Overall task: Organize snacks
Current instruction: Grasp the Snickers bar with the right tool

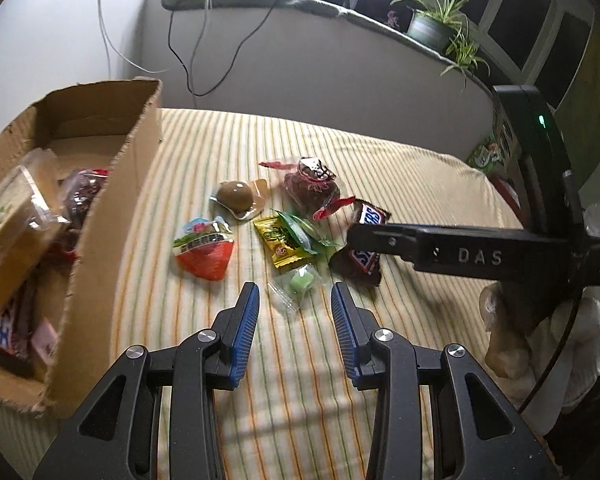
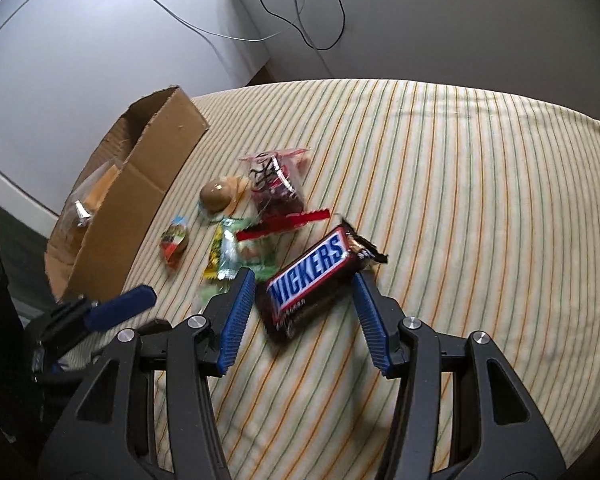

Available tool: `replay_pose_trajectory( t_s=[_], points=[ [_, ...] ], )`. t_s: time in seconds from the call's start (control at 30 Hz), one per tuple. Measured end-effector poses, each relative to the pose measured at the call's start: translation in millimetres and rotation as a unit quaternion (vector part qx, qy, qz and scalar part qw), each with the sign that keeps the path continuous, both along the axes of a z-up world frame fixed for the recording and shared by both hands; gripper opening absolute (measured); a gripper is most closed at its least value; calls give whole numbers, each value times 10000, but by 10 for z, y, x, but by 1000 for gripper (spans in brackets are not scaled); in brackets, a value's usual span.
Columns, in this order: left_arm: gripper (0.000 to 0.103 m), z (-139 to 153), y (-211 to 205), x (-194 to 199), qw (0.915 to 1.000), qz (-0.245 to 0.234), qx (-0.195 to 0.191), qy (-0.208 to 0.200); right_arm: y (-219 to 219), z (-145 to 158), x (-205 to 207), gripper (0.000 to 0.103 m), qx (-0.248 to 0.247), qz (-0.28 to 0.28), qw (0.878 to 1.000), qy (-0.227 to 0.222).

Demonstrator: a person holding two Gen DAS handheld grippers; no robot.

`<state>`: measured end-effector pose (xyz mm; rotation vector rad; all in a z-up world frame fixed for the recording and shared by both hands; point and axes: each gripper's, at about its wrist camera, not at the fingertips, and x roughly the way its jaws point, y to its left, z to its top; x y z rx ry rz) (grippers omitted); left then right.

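My right gripper has its fingers spread wide, and the Snickers bar lies on the striped bed in the gap between them, slanted, touching neither pad as far as I can see. Just past my right fingers' left tip lie a yellow packet and a green packet; farther ahead sit a red-trimmed bag of dark sweets and a brown dome-shaped jelly cup.

My left gripper is also released, holding nothing. A small clear packet with a green sweet rests on the bed just ahead of and between my left fingertips. Ahead to the left of them lies a red and green triangular packet. The cardboard box stands left of my left fingers, with several snacks already inside.
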<state>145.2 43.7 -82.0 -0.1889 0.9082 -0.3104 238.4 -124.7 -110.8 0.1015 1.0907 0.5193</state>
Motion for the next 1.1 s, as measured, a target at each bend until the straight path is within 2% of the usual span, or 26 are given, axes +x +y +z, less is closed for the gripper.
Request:
replay_pose_trajectory(
  t_s=[0.1, 0.33, 0.57, 0.73, 0.9, 0.93, 1.1],
  points=[
    [36, -43, -49, 71, 10000, -56, 70, 34, 46, -34, 78, 53, -98, -12, 10000, 10],
    [36, -112, -215, 223, 9983, -257, 521, 25, 183, -49, 150, 52, -550, 210, 9981, -167],
    [36, -174, -284, 280, 9970, -372, 680, 32, 155, -53, 141, 38, -809, 374, 9957, -240],
    [27, -176, -292, 266, 9971, -388, 661, -2, 87, -42, 98, 30, -884, 392, 9949, -289],
    [24, -181, -298, 245, 9973, -374, 630, -12, 18, -40, 48, 30, -845, 329, 9954, -313],
    [20, -180, -294, 232, 9975, -372, 605, -10, 10, -38, 32, 30, -845, 323, 9954, -320],
    [20, -187, -315, 181, 9977, -388, 553, -13, -88, -42, -51, 30, -758, 244, 9963, -328]
  ],
)
